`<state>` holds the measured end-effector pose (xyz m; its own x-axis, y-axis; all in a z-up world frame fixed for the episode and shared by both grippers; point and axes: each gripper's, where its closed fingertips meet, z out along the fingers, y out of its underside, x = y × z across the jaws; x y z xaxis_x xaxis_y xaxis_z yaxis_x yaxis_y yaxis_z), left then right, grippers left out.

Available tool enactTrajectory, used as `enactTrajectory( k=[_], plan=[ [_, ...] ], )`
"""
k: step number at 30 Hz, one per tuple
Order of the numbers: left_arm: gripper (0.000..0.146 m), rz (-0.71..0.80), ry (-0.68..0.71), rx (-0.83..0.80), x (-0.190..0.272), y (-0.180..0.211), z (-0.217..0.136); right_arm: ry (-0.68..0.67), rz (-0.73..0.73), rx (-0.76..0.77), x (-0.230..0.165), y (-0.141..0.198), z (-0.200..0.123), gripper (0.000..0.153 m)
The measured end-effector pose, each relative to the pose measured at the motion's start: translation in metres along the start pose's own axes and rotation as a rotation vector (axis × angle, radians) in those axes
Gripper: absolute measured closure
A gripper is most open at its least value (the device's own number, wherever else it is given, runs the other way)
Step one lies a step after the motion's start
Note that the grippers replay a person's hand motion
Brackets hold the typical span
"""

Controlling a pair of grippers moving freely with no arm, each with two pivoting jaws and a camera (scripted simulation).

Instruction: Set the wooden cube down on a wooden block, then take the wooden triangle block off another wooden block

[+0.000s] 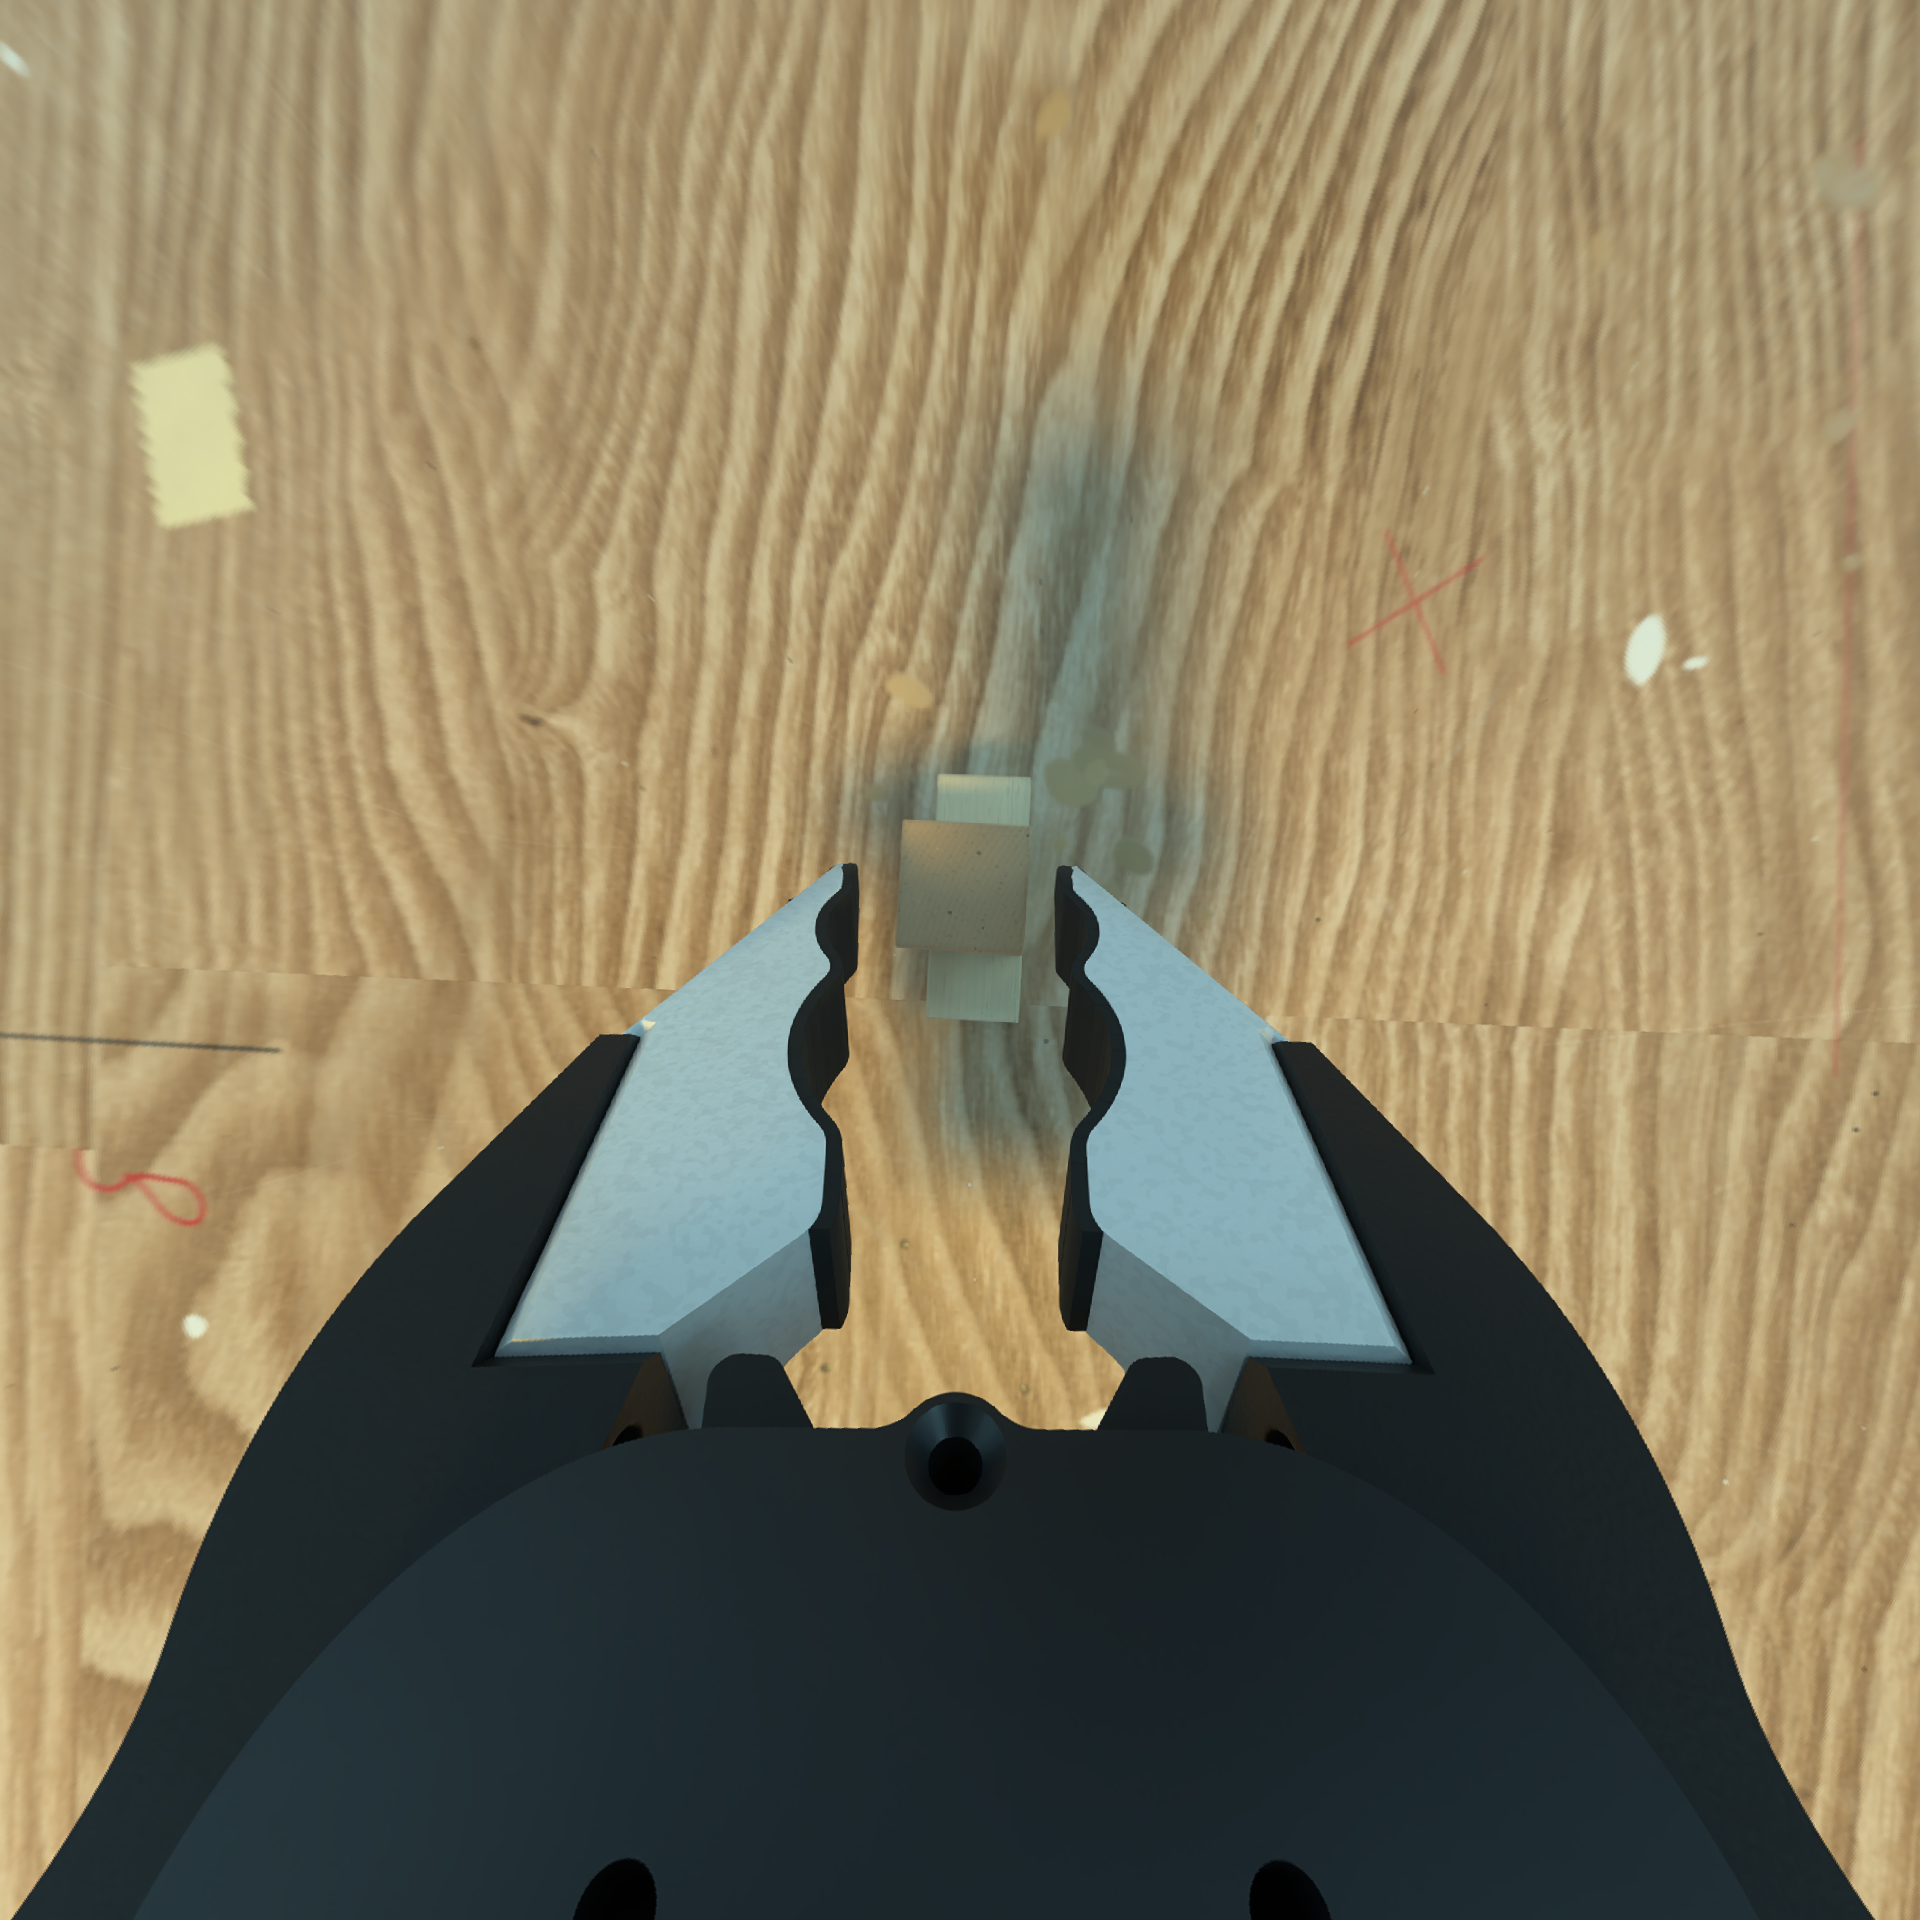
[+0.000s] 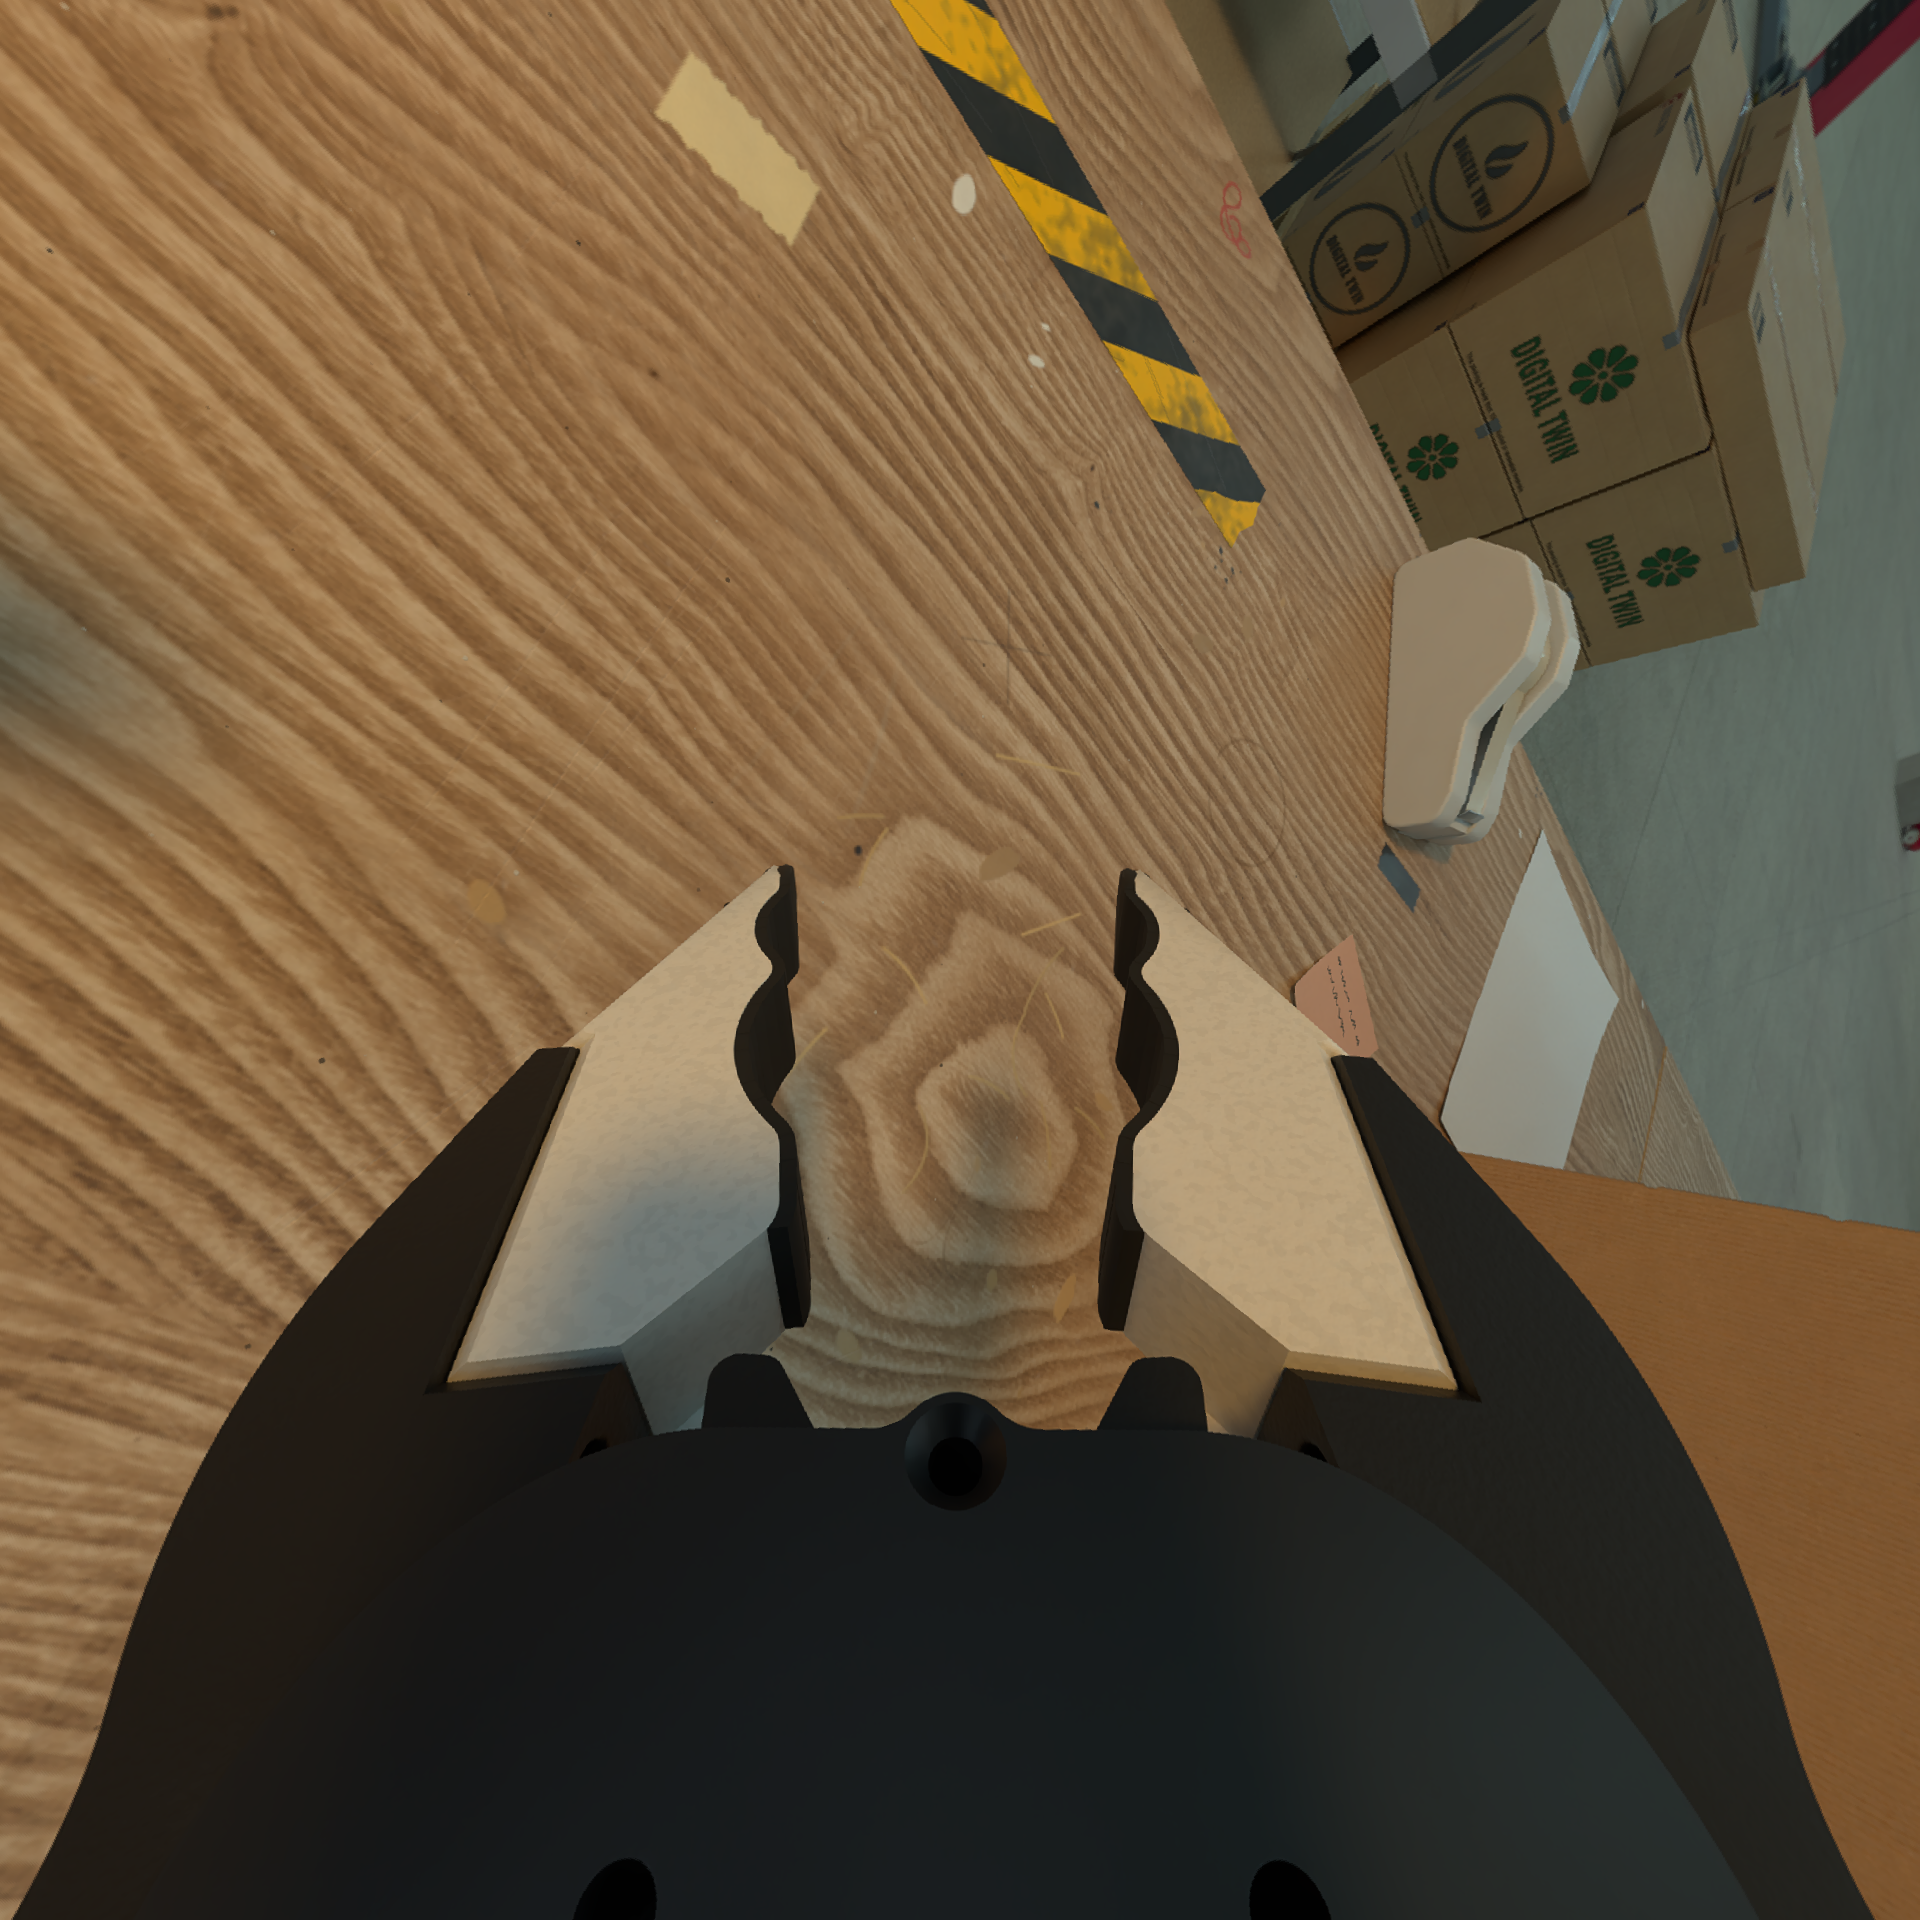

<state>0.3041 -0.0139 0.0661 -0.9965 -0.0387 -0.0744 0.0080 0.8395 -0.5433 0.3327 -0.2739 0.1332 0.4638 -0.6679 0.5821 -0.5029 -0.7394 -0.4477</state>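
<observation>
Left gripper (image 1: 956, 894) parted, empty, above wooden cube (image 1: 961, 883) atop wooden block (image 1: 975, 987); right gripper (image 2: 954, 899) parted, empty; stapler (image 2: 1455, 686) at two o'clock on desk (image 2: 416, 520).

Bare tabletop (image 1: 520, 727) lies open all round the stacked wooden cube (image 1: 961, 883) on its wooden block (image 1: 974, 987) at twelve o'clock, between the parted fingers.

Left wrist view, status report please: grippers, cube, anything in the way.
Left gripper open, above wooden cube. Cube sits on pale wooden block. Right gripper open, empty, over bare table. Nothing in the way.
</observation>
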Motion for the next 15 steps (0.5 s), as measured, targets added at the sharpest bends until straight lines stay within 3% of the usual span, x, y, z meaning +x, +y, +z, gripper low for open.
enactTrajectory(
  k=[4, 8, 12, 15],
  plan=[
    [0.108, 0.014, -0.099, 0.126, -0.011, -0.019, -0.05, -0.002, 0.002, 0.001, 0.0, 0.001, 0.0, 0.091],
    [0.107, -0.087, -0.387, 0.267, -0.049, -0.011, -0.144, 0.0, 0.006, 0.009, 0.001, 0.0, -0.001, 0.091],
    [0.107, -0.296, -0.685, 0.169, -0.093, 0.063, -0.204, -0.001, 0.002, 0.006, 0.0, 0.0, -0.002, 0.091],
    [0.103, -0.462, -0.752, 0.03, -0.114, 0.12, -0.212, -0.001, -0.001, 0.008, -0.001, -0.001, -0.002, 0.091]
  ],
)
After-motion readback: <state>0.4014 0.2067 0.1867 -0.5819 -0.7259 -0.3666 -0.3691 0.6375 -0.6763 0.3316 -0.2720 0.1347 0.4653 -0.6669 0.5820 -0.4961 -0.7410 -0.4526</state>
